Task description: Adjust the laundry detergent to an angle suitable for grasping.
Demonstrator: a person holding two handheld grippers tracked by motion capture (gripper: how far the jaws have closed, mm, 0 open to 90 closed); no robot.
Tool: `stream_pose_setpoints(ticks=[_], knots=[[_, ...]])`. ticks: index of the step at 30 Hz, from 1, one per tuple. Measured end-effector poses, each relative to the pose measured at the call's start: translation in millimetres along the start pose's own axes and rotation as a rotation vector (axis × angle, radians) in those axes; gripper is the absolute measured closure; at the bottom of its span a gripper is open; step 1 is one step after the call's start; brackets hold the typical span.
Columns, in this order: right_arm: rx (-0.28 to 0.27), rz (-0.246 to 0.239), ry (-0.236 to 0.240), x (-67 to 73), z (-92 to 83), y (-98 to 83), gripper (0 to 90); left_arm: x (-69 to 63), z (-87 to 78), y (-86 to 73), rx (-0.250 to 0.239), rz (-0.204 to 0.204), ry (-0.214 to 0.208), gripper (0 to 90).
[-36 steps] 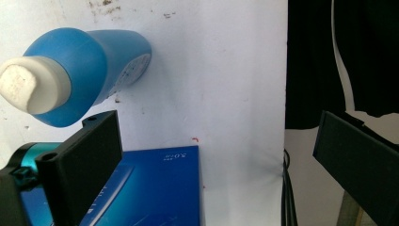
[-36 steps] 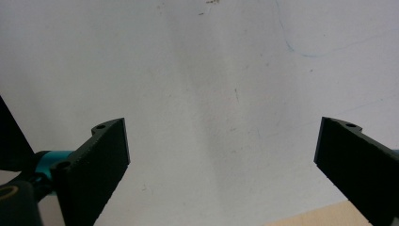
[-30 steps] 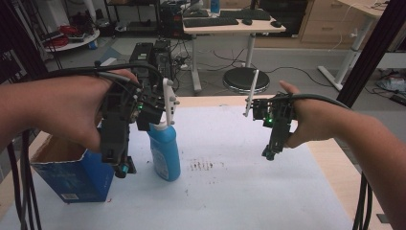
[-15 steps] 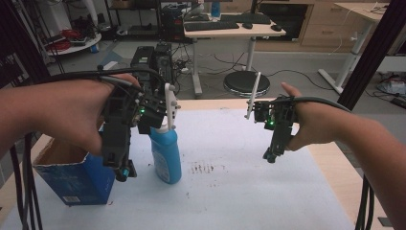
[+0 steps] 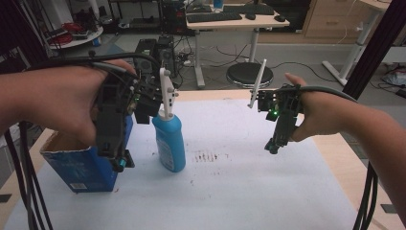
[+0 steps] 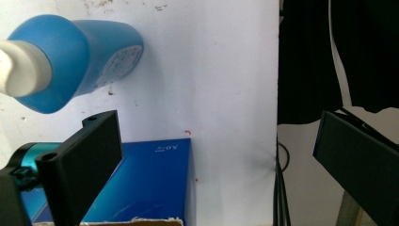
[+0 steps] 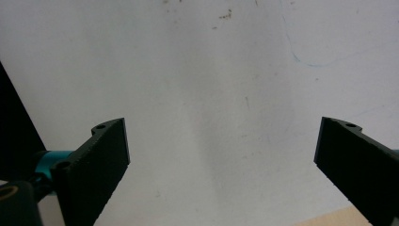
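Overhead, both claws hang above the white sheet — the left gripper and the right gripper each with jaws spread wide, holding and touching nothing. One blue bottle with a white pump top stands upright near the sheet's left side. Just beside it sits one open blue box, under the left gripper.

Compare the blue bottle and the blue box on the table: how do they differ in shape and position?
The blue bottle is rounded, stands upright, and carries a white spray top; the blue box is square-cornered and open at the top. The bottle stands farther in on the white table, the box at its left edge. Both are blue and ungripped.
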State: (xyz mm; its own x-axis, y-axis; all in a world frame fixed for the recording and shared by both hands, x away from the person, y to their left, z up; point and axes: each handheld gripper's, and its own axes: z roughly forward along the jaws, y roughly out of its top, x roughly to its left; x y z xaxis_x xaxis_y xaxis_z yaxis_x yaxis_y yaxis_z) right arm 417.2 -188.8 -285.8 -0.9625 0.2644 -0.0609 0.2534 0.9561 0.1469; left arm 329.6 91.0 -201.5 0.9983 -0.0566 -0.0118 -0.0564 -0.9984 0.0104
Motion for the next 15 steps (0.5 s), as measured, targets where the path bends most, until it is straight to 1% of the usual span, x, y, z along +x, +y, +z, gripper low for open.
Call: stream_pose_setpoints(ticks=[1, 2, 3, 7, 9, 11, 15], knots=[[-0.031, 0.011, 0.005, 3.3, -2.1, 0.7, 2.8, -1.6, 0.6, -0.7, 0.001, 0.000, -0.002, 1.7], [-0.043, 0.019, 0.007, 4.5, -3.0, 1.0, 2.8, -4.5, 1.3, -1.8, 0.003, -0.001, 0.000, 1.7], [-0.068, 0.017, 0.010, 5.7, -4.1, 1.7, 2.7, -6.7, 1.7, -2.7, 0.002, -0.001, 0.000, 1.7], [-0.135, 0.030, 0.011, 12.4, -8.0, 5.9, 2.7, -14.5, 1.8, -6.8, -0.005, 0.000, 0.001, 1.7], [-0.168, 0.029, 0.016, 15.8, -9.1, 9.6, 2.7, -17.2, 0.7, -9.2, -0.005, 0.002, 0.004, 1.7], [-0.200, 0.036, 0.023, 19.6, -9.6, 13.7, 2.7, -20.3, 0.0, -11.7, -0.007, -0.005, 0.006, 1.7], [-0.281, 0.051, 0.043, 27.1, -9.9, 25.4, 2.7, -25.5, -0.3, -15.2, -0.009, -0.003, 0.004, 1.7]])
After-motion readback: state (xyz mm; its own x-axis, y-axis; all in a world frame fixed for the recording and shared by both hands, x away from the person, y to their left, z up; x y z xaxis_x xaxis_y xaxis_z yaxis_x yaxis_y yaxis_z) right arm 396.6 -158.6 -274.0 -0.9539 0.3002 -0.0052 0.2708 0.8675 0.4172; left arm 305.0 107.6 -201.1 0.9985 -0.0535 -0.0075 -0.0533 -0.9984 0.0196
